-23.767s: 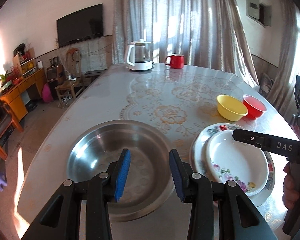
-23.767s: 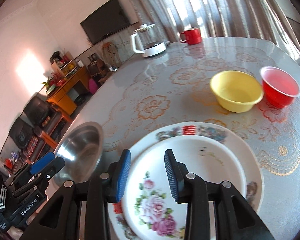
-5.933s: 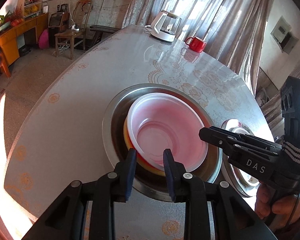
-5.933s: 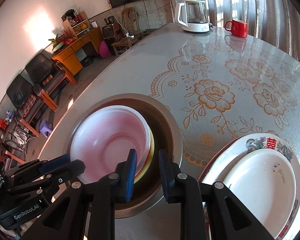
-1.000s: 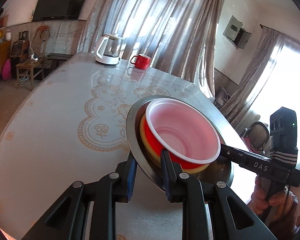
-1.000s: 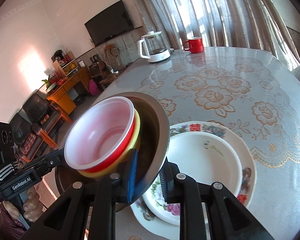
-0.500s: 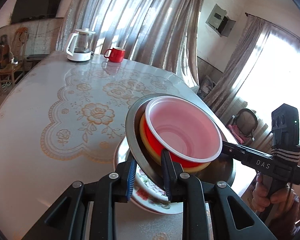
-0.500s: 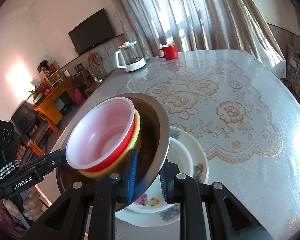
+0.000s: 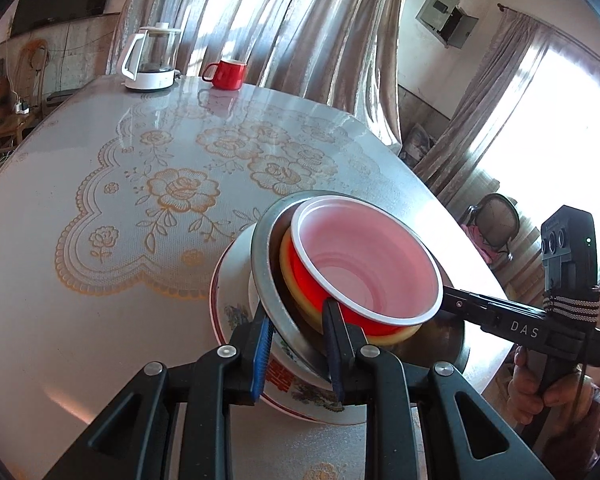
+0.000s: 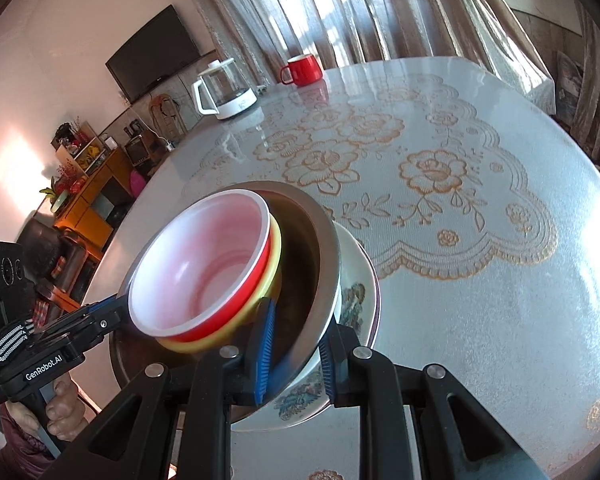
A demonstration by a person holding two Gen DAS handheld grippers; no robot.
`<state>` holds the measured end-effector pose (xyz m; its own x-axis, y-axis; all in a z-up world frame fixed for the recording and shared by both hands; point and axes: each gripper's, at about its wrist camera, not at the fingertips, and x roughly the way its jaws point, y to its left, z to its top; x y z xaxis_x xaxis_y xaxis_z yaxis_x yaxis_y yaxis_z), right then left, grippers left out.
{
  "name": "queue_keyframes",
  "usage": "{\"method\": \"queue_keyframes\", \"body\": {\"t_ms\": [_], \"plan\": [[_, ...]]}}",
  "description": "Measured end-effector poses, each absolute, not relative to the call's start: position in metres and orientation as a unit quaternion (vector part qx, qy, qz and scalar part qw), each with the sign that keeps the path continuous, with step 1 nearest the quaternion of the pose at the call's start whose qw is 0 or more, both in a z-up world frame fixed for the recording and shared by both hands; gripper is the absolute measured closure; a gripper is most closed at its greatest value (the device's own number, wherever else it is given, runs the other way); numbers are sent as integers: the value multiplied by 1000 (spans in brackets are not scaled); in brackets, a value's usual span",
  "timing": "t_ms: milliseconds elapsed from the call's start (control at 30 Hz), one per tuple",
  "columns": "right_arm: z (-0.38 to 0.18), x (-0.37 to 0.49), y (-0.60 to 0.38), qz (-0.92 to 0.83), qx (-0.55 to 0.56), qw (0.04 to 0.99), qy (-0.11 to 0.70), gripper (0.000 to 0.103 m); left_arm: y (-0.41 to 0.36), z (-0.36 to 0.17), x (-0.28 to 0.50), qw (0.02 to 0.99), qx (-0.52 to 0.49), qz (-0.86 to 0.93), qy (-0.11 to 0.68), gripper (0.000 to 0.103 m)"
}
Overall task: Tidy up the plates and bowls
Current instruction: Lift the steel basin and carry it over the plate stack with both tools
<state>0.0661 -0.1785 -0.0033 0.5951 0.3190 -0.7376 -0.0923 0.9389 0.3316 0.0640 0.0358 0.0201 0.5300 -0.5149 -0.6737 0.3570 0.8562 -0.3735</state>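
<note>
A steel basin [image 9: 262, 268] [image 10: 324, 264] holds a yellow bowl [image 9: 288, 268] [image 10: 274, 260] with a red bowl [image 9: 364, 264] [image 10: 204, 272] nested in it. My left gripper [image 9: 298, 344] is shut on the basin's near rim. My right gripper [image 10: 296, 356] is shut on the opposite rim. The basin hangs tilted directly over the stacked floral plates [image 9: 236, 308] [image 10: 356, 280]; I cannot tell whether it touches them.
A glass kettle [image 9: 152, 60] [image 10: 224, 92] and a red mug [image 9: 226, 74] [image 10: 302, 69] stand at the far end of the round table [image 9: 80, 320] [image 10: 500, 320]. The table edge lies close on the right. A chair [image 9: 496, 224] stands beyond it.
Both grippers have carried the basin with its bowls sideways from the bare table to above the floral plates, lowering it closer to them.
</note>
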Motion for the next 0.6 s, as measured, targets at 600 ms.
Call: {"method": "queue_keyframes", "body": {"t_ms": [600], "plan": [[-23,76,-176,101,120,874,460,83,36,1,72,859,-105,-248,436,79]]}}
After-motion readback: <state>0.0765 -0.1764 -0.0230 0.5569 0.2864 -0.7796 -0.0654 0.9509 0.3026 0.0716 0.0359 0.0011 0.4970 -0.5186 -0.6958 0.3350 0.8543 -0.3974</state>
